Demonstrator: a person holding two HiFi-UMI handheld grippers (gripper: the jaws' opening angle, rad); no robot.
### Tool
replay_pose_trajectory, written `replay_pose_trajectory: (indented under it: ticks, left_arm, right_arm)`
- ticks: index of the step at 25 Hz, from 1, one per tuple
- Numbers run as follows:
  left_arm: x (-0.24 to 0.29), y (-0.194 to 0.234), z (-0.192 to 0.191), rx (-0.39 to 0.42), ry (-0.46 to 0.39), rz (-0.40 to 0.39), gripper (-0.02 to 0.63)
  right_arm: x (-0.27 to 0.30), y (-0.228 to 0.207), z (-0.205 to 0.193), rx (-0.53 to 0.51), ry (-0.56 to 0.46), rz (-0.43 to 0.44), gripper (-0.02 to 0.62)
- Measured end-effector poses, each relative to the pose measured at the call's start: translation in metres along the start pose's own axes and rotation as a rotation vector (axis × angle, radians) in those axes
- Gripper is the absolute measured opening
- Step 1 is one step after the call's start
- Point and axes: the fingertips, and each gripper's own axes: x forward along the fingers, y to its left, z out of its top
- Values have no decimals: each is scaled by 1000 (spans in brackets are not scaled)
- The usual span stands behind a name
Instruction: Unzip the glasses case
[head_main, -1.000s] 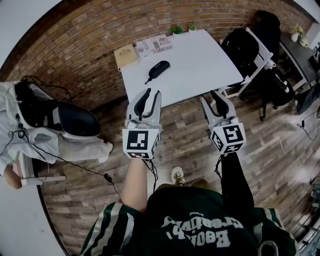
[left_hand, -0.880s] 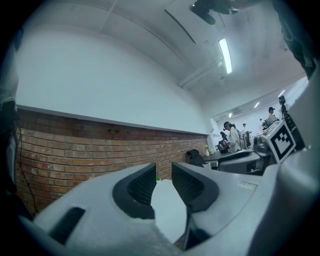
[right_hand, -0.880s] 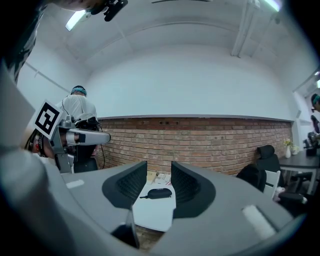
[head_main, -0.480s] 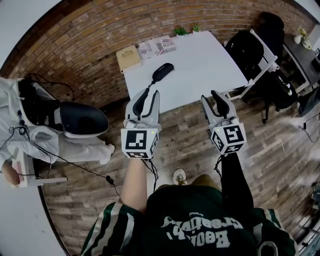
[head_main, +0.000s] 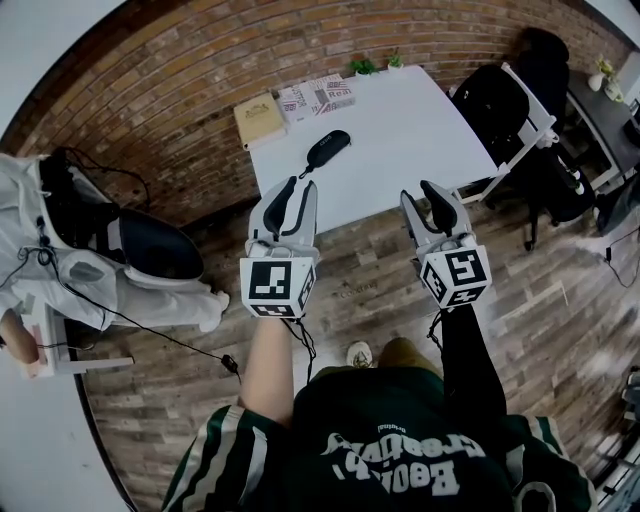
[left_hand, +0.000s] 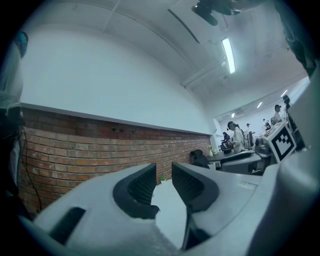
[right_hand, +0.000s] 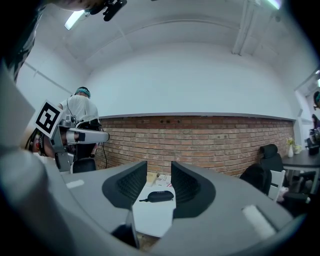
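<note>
Head view: the glasses case (head_main: 327, 149) lies on the table (head_main: 410, 130), well ahead of left gripper (head_main: 295, 185) and right gripper (head_main: 422, 190). Left gripper view: jaws apart, empty. Right gripper view: likewise apart and empty, with the case beyond them. Unpinned, it may slide when the zip is tugged.

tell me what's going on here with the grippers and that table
A person stands in front of a white table, holding the left gripper and the right gripper level at its near edge. Both grippers have their jaws apart with nothing between them. The black glasses case lies on the table beyond the left gripper, untouched, so the unzipping has not begun. A box and some papers sit at the table's far edge.
</note>
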Motion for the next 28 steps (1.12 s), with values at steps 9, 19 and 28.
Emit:
replay_pose_trajectory:
  ticks: [9, 19, 28]
  left_arm:
    - [11, 5, -2, -4, 3, 0, 94]
    - [65, 35, -8, 29, 0, 31, 94]
    - [143, 67, -25, 33, 28, 59, 94]
  right_arm:
    - [14, -6, 4, -6, -3, 11, 166]
    - [78, -38, 8, -9, -47, 44, 166]
    - [163, -79, -2, -4, -34, 101, 166]
